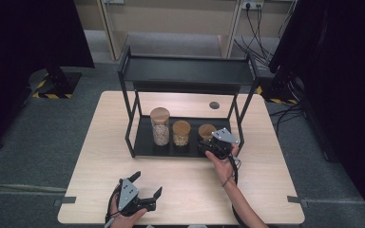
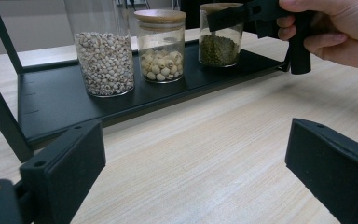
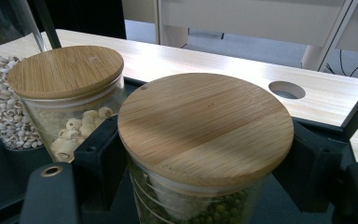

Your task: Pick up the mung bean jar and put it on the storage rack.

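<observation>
Three jars standing on rack's lower shelf (image 1: 142,145); right hand-held gripper (image 1: 208,144) clamping the rightmost green-bean jar (image 3: 205,154), left hand-held gripper (image 1: 147,186) idling open, near counter (image 1: 195,190) edge. Likely next: lifting straight out.

A black metal shelf rack (image 1: 130,71) stands on a light wooden table (image 1: 100,156), its lower tray (image 2: 51,100) carrying 2 glass jars with round bamboo lids. The taller jar (image 1: 160,126), at the left of the row, is partly filled with small pale grains. The shorter jar (image 1: 181,133) just beside it holds larger cream-coloured round seeds. A round cable hole (image 1: 214,105) is cut into the tabletop behind the rack. Grey carpet (image 1: 38,133) covers the floor, and black cables (image 1: 256,33) hang by the wall at the back right.
</observation>
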Demonstrator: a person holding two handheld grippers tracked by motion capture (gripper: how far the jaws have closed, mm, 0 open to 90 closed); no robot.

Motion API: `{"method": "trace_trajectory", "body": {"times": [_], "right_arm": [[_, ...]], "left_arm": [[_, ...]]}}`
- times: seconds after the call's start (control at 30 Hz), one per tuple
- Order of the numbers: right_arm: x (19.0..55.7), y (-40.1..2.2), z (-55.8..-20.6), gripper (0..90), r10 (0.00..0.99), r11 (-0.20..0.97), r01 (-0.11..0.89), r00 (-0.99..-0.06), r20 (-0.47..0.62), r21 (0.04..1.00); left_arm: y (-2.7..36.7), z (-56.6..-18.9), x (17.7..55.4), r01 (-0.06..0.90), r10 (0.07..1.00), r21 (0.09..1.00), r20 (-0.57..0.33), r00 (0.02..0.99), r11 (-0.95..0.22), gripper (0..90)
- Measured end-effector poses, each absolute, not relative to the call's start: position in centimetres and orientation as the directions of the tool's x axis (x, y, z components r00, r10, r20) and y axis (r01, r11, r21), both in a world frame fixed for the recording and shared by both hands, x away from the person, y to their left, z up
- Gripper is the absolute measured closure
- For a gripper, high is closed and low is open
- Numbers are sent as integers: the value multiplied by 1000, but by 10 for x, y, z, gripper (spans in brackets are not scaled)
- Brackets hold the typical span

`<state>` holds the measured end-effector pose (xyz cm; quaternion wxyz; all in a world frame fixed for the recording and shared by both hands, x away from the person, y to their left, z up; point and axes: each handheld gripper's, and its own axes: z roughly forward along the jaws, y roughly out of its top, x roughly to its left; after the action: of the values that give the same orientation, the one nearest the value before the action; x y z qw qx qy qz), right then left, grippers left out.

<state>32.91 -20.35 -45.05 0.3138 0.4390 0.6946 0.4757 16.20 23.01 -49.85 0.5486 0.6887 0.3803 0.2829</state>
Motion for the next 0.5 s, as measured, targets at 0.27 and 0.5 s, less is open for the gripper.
{"method": "trace_trajectory", "body": {"times": [0.27, 0.5], "right_arm": [[332, -201, -455, 255, 909, 167, 327, -417, -16, 930], [333, -202, -455, 254, 906, 167, 327, -423, -14, 930]], "left_arm": [[230, -498, 162, 212, 834, 971, -26, 551, -109, 43], [230, -499, 162, 212, 834, 971, -26, 551, -109, 44]]}}
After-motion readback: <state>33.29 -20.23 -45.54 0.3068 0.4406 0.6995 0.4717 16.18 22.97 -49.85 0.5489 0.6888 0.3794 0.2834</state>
